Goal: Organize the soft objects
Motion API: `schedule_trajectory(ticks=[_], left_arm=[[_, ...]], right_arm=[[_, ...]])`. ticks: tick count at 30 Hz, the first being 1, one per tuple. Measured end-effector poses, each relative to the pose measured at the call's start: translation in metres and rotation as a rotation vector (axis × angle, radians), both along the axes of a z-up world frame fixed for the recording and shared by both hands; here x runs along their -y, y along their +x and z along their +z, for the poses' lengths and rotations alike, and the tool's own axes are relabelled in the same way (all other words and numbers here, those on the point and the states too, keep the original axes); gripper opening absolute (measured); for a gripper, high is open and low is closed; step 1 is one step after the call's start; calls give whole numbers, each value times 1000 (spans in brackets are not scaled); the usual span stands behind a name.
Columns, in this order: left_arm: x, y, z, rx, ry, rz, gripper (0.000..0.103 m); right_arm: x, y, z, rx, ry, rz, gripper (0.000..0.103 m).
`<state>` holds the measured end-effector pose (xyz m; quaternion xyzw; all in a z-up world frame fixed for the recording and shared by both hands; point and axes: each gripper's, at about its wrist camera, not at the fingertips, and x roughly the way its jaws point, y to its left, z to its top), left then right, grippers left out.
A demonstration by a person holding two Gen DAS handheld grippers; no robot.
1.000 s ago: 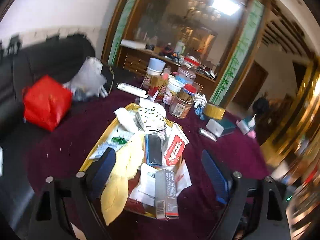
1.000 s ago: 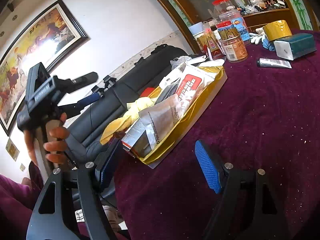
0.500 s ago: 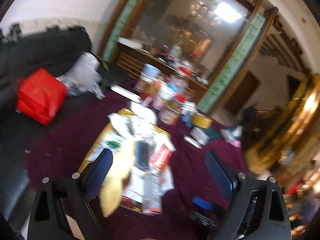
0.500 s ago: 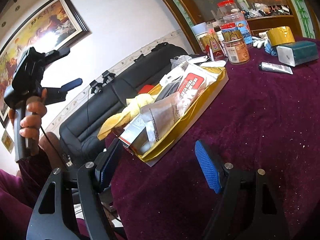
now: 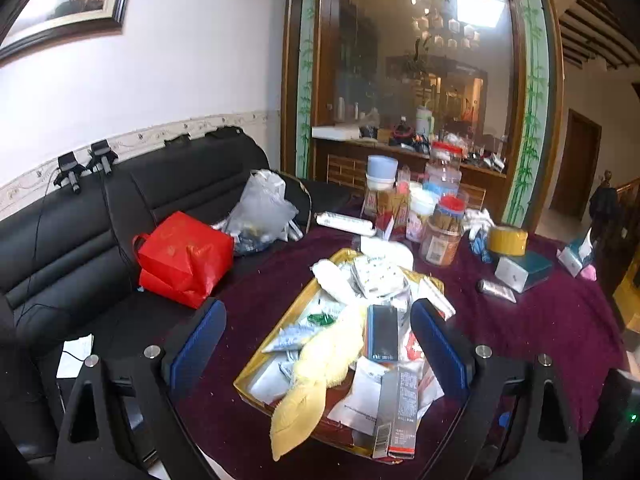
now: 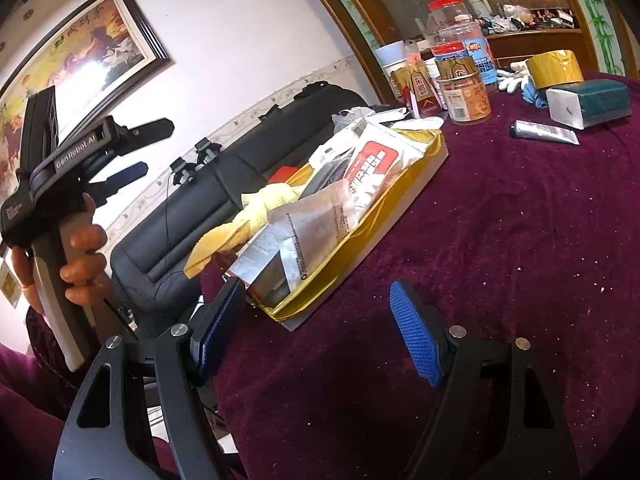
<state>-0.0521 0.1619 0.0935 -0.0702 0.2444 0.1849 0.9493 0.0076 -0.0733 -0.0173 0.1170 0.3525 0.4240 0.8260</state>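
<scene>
A: What are the claws doing?

B: The left gripper (image 5: 318,344) hangs above the near end of the gold tray (image 5: 256,364), its blue pads spread wide and holding nothing. The right gripper (image 6: 316,328) sits low over the purple tablecloth (image 6: 520,240), likewise spread apart and empty, its left pad just beside the tray's near corner.

A: And the soft things?

B: A yellow cloth (image 5: 316,364) lies twisted along the tray, its tail drooping over the near rim onto the tablecloth. From the right wrist view it bunches at the tray's left edge (image 6: 256,216). Around it the tray is heaped with packets, among them a white pouch with a red label (image 6: 372,168) and a dark flat box (image 5: 383,332).

A: Farther out?

B: Beyond the tray stand jars (image 5: 442,232), a roll of yellow tape (image 5: 508,240), a teal box (image 5: 524,270) and a small tube (image 5: 496,290). A red bag (image 5: 184,256) rests on the black sofa (image 5: 80,248) at left.
</scene>
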Motion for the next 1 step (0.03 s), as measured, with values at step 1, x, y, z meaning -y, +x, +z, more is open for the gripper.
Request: schedule_trajectory(ticks=[1], left_arm=[[-1,2,-2,-13,-5,-6,94]], right_arm=[[0,0,0,-2,1,-1,76]])
